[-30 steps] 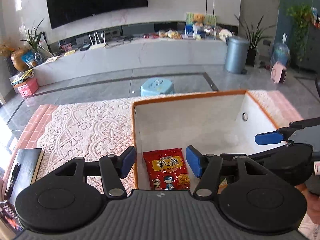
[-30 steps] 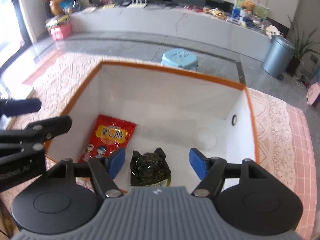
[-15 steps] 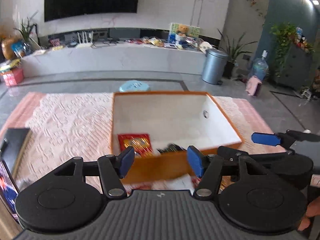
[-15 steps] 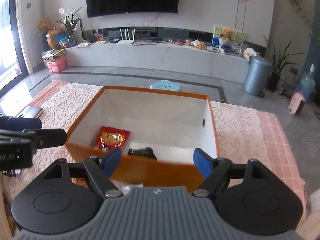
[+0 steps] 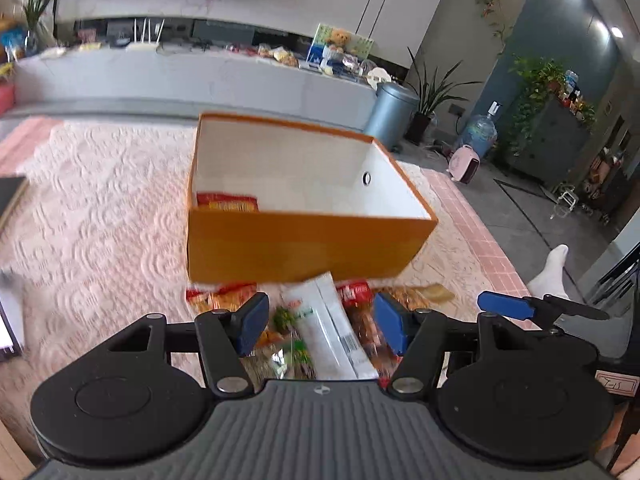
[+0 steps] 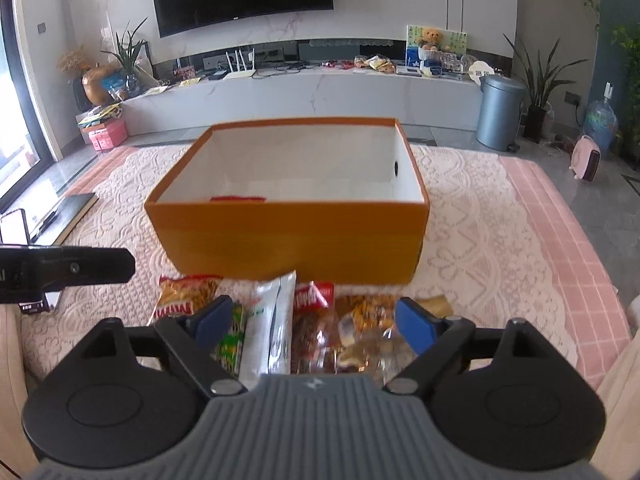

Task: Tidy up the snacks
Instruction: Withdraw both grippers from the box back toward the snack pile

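Item: red-and-yellow snack packet (image 6: 182, 298), at 9 o'clock in the loose row, lying flat on the lace tablecloth (image 6: 480, 240) just in front of the box. Probably staged there for picking.

Item: green snack packet (image 6: 232, 340), flat, partly hidden behind the right claw's left finger.

Item: long white pouch (image 6: 272, 320), flat, its far end touching or nearly touching the box's near wall; which one, I cannot tell.

Item: red wrapped snack (image 6: 312, 300), flat beside the white pouch.

Item: clear bag of golden-brown pieces (image 6: 368, 320), at 3 o'clock in the row, beside the right claw's right finger.

Item: orange cardboard box (image 6: 288, 240), white inside, open-topped, at 12 o'clock beyond the row on the table. It serves as the collecting bin. A red packet (image 5: 226, 202) lies inside against its left near corner, only the top edge showing. Most of the task appears undone, since the row outside holds more than the box.

Item: left claw (image 5: 320, 322). Held low and level over the near end of the row, pointing toward the box. Jaws spread wide, holding nothing; the white pouch lies below the gap.

Item: right claw (image 6: 314, 322). Same level pose, alongside the left one, pointing at 12 o'clock. Jaws spread wide, empty, straddling the middle of the row. Judged ready for another pick.
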Demonstrator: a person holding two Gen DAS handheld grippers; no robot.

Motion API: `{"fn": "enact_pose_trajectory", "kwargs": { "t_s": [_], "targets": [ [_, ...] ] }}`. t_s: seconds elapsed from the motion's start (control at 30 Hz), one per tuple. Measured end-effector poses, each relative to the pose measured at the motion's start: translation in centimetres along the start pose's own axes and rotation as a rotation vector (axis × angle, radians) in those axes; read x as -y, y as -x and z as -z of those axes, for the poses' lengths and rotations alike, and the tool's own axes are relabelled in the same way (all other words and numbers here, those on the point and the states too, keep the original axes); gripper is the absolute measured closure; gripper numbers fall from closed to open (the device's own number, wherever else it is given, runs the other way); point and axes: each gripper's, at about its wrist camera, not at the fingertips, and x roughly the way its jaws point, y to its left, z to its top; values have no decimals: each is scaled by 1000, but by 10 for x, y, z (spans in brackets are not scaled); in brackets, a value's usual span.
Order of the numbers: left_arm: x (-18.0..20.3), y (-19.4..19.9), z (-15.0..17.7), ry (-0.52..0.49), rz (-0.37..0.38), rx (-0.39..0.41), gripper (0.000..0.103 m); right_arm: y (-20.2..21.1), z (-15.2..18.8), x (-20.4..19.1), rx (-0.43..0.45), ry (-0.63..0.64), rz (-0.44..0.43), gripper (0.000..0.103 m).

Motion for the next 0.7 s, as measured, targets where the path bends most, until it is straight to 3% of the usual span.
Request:
{"fn": "enact_pose_trajectory", "kwargs": {
  "t_s": [0.2, 0.37, 0.7],
  "targets": [
    [-12, -8, 10, 32, -67, -34, 24, -3, 13, 0, -10, -26, -29, 15],
    [-30, -15, 18, 104, -57, -67, 24, -14, 17, 1, -43, -62, -20, 16],
    [-44, -37, 23, 122, -75, -113, 24, -41, 24, 1, -102, -35, -22, 20]
  ]
}}
